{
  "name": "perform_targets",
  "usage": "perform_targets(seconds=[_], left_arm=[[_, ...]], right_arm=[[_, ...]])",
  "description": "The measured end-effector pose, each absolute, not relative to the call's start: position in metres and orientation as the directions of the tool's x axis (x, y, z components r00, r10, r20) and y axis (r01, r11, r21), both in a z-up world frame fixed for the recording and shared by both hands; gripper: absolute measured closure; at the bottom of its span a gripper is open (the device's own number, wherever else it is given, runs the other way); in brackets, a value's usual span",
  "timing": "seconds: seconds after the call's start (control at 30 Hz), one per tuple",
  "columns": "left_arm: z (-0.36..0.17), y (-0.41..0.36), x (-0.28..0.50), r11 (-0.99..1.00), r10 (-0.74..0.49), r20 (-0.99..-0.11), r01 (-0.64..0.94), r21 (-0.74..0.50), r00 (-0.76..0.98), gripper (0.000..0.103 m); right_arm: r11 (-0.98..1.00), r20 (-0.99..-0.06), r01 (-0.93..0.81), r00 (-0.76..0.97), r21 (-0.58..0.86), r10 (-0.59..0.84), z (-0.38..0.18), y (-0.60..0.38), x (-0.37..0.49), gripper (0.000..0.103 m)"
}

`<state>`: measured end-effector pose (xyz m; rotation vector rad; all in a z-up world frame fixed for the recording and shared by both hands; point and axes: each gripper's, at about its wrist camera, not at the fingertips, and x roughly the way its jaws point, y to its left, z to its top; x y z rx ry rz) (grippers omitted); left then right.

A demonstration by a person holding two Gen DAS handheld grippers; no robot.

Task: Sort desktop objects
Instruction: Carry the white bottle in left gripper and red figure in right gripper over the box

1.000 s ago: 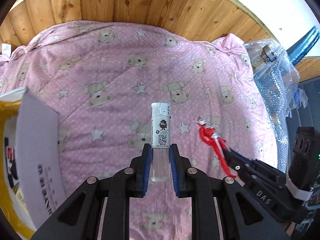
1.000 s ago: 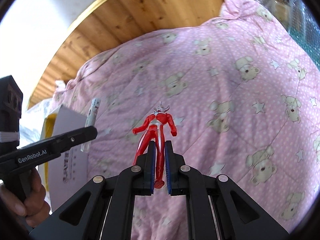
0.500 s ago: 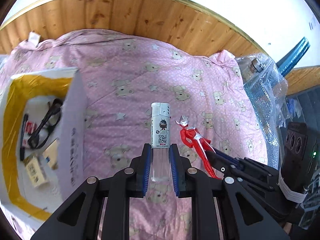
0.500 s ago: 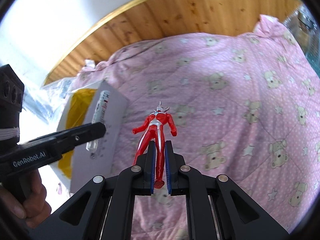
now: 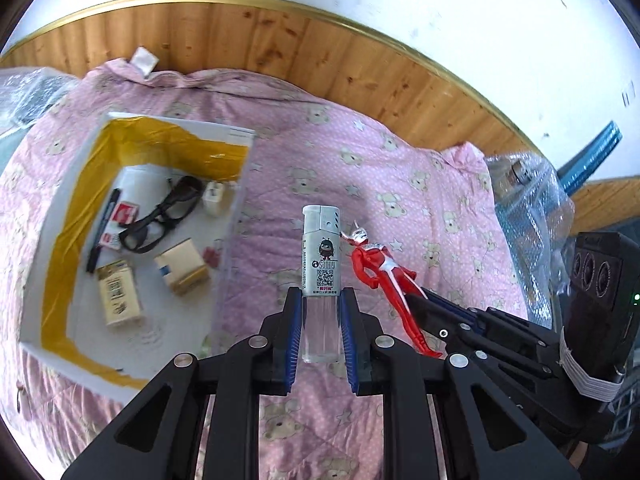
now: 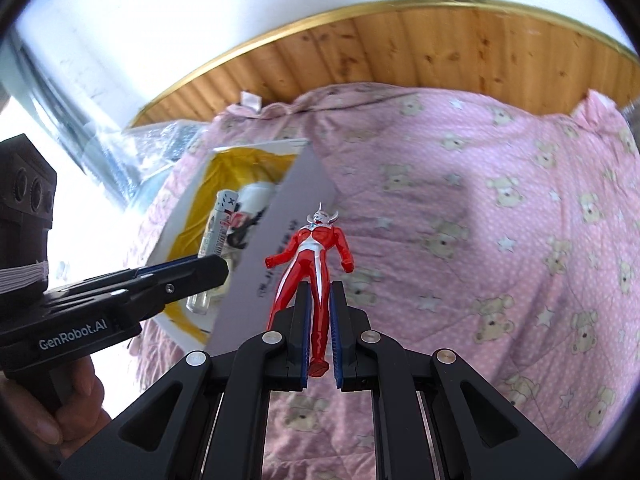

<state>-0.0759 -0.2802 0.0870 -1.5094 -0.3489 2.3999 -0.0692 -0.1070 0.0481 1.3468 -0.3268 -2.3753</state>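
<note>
Left gripper [image 5: 320,330]: closed on the lighter's clear lower body, held above the quilt just right of the box
Lighter [image 5: 321,256]: upright between the blue pads, silver top up, cartoon and QR label facing the camera
Right gripper [image 6: 320,336]: closed on the figure's legs, beside the left gripper on its right
Figure [image 6: 311,264]: red and silver toy, head pointing away from the gripper, arms spread, held over the quilt near the box wall
Box [image 5: 234,208]: white, open top, yellow tape lining the walls, resting on the quilt at left
Box contents: black glasses [image 5: 160,220], black pen [image 5: 102,236], two cigarette packs [image 5: 120,294], small white and red items
Quilt [image 5: 420,200]: pink, bear and star print, wooden panel behind
Bubble wrap [image 5: 532,216]: at the quilt's right edge
Hand [image 6: 60,404]: grasps the left gripper's handle
</note>
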Motion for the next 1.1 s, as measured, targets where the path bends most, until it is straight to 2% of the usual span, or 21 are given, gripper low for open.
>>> perform_targets(seconds=[0.57,1.1], left_arm=[[0.094,-0.385,-0.049,-0.933,0.268,-0.824,0.077,-0.350,-0.498,0.083],[0.069,-0.438,-0.069,-0.936,0.199,-0.852,0.163,-0.312,-0.485,0.083]], right_arm=[[-0.836,-0.744,0.428,-0.420,0.344,-0.521,0.088,-0.216,-0.081,0.094],[-0.802,-0.771,0.508,-0.356,0.315,-0.528,0.071,-0.286,-0.113,0.094]])
